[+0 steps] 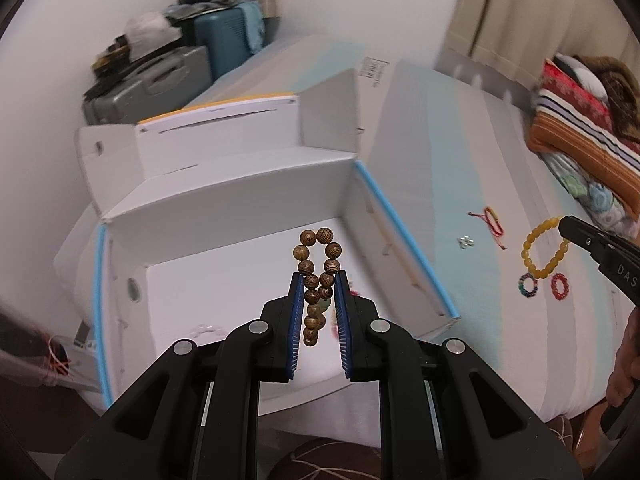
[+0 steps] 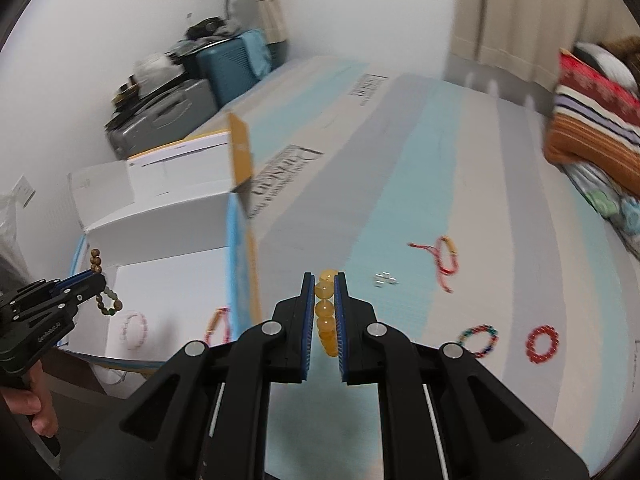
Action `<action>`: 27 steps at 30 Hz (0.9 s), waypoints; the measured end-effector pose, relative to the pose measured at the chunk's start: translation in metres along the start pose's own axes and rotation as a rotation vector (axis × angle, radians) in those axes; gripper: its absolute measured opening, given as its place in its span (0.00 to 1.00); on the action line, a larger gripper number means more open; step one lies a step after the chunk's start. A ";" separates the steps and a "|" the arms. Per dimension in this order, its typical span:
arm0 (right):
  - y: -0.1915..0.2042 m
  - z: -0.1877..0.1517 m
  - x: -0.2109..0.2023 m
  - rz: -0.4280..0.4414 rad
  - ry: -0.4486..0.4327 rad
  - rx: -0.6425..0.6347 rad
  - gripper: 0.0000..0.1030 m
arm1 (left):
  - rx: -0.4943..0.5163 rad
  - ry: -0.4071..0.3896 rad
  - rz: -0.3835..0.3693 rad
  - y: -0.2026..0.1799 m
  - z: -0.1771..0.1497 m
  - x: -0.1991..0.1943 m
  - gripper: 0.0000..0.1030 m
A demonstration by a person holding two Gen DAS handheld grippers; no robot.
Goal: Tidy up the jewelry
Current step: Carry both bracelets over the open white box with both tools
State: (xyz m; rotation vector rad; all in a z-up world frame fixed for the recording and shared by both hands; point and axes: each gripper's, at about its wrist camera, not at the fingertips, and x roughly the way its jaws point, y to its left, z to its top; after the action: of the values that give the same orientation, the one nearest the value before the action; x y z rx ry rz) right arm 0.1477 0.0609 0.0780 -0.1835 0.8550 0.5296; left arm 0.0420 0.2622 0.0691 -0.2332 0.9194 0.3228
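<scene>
Left gripper [image 1: 319, 280] pinching a brown wooden bead bracelet [image 1: 318, 276] between blue pads, loop sticking up past the fingertips, tail dangling below, all hanging over the open white box [image 1: 224, 280]. Right gripper [image 2: 325, 280] clamping a yellow bead bracelet [image 2: 326, 312] above the striped surface [image 2: 400, 200], well right of the box. Lying loose nearby: red string bracelet [image 2: 446, 258], multicoloured ring [image 2: 479, 340], red bead ring [image 2: 542, 342].

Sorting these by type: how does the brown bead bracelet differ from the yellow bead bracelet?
The brown bead bracelet has dark wooden-looking beads plus a few greenish ones; the yellow bead bracelet is one translucent amber colour. The brown one hangs over the open white box; the yellow one hangs over the striped bed cover. Both are pinched in a tool.
</scene>
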 end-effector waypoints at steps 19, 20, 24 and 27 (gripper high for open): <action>0.138 0.002 0.041 0.092 0.082 -0.155 0.09 | -0.183 0.070 0.054 0.114 -0.027 0.006 0.15; 0.140 0.002 0.044 0.094 0.090 -0.158 0.09 | -0.192 0.079 0.052 0.116 -0.028 0.009 0.15; 0.148 0.000 0.063 0.099 0.138 -0.159 0.09 | -0.204 0.126 0.054 0.122 -0.032 0.024 0.15; 0.150 -0.004 0.079 0.094 0.184 -0.158 0.09 | -0.209 0.180 0.047 0.125 -0.037 0.041 0.15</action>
State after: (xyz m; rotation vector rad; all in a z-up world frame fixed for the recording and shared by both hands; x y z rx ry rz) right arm 0.1102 0.2170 0.0231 -0.3422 1.0049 0.6768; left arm -0.0085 0.3730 0.0072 -0.4392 1.0707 0.4473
